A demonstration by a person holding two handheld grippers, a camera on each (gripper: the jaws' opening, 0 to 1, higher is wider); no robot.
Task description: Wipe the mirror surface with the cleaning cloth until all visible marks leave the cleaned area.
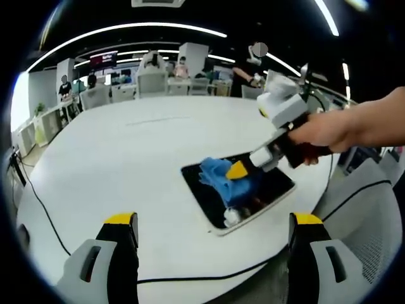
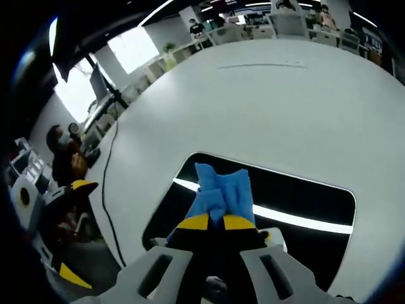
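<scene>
A dark rectangular mirror (image 1: pixel 278 187) with a white rim lies flat on the round white table (image 1: pixel 126 145). A crumpled blue cloth (image 1: pixel 218 176) rests on its glass. My right gripper (image 1: pixel 239 171), held by a hand, reaches in from the right and is shut on the cloth. In the right gripper view its yellow-tipped jaws (image 2: pixel 216 221) pinch the blue cloth (image 2: pixel 221 190) down against the mirror (image 2: pixel 310 190), which reflects a bright ceiling light strip. My left gripper (image 1: pixel 212 221) hovers open over the near table edge, short of the mirror, with nothing between its jaws.
A thin black cable (image 1: pixel 44 209) runs along the table's left and near rim, also seen as the cable (image 2: pixel 107 183). Desks, chairs and people stand beyond the far edge. The table top (image 2: pixel 285 101) spreads wide and white behind the mirror.
</scene>
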